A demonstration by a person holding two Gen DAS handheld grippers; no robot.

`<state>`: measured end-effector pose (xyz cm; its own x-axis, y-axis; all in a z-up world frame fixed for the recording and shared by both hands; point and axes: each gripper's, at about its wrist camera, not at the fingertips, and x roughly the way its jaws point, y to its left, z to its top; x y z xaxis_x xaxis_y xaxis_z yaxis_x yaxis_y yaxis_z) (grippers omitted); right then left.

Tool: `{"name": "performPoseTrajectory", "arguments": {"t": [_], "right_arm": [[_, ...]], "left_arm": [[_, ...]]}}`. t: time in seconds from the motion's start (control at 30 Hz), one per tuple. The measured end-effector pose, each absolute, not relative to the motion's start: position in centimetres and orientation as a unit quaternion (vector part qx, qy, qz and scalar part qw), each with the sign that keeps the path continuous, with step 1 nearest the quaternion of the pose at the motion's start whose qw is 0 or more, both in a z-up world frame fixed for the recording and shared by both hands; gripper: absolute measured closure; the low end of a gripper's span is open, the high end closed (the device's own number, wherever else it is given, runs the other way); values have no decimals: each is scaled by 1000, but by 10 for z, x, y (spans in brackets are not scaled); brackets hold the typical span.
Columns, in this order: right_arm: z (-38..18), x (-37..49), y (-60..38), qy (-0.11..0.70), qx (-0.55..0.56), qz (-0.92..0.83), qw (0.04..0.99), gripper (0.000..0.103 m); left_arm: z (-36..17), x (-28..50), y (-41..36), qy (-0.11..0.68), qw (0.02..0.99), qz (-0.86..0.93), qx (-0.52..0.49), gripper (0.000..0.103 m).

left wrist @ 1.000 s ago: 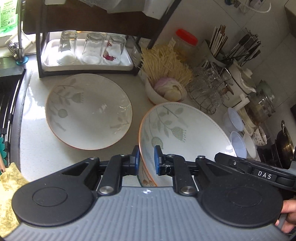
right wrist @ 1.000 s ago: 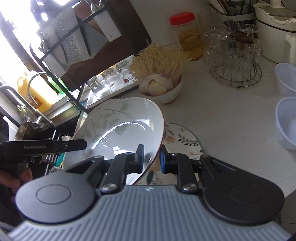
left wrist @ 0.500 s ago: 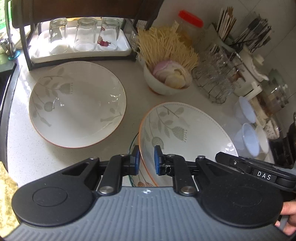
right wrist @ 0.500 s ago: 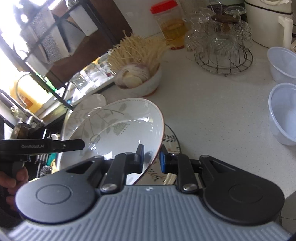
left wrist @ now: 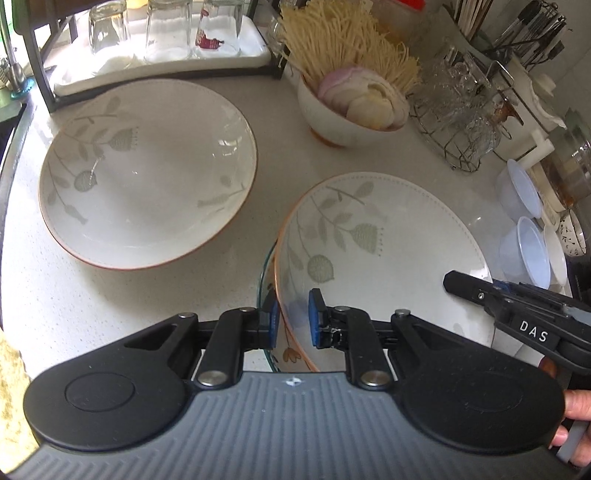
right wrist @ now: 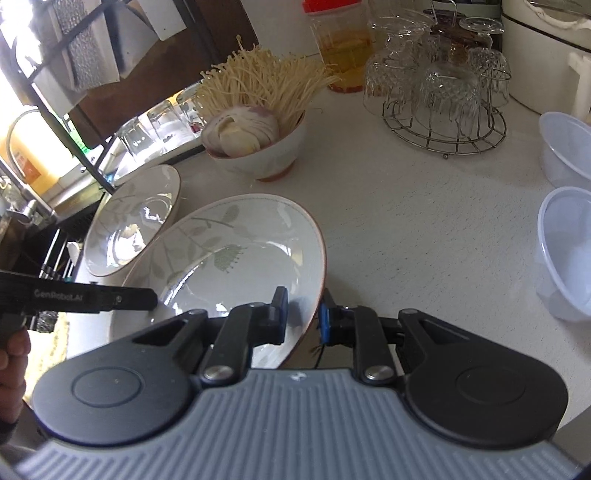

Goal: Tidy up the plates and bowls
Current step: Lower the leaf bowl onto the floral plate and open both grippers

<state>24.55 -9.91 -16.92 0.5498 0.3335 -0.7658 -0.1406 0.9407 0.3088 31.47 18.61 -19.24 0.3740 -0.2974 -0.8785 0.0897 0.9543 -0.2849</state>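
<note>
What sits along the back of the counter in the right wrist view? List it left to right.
Upturned drinking glasses → bowl of noodles and onion → red-lidded jar → wire rack of crystal glasses → clear plastic bowl.

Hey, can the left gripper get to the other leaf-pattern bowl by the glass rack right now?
Probably not yet. The way across the counter looks free, but the left gripper is clamped on the held bowl, shared with the right gripper, so the other bowl must wait.

Two leaf-patterned bowls (left wrist: 147,173) (left wrist: 384,254); one small bowl (left wrist: 343,122) of onion behind them; three upturned glasses (left wrist: 168,29); two clear plastic tubs (right wrist: 565,206) right.
</note>
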Motion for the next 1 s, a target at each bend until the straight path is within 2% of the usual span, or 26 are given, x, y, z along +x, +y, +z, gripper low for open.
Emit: {"name": "performPoseTrajectory", "arguments": {"t": [0.33, 1.0], "right_arm": [[-178, 251, -98, 464, 99, 122, 872, 80], [-189, 255, -95, 476, 127, 119, 862, 76]], "left_arm": [[-202, 315, 181, 565, 812, -115, -91, 84], [-191, 293, 206, 559, 806, -117, -156, 82]]}}
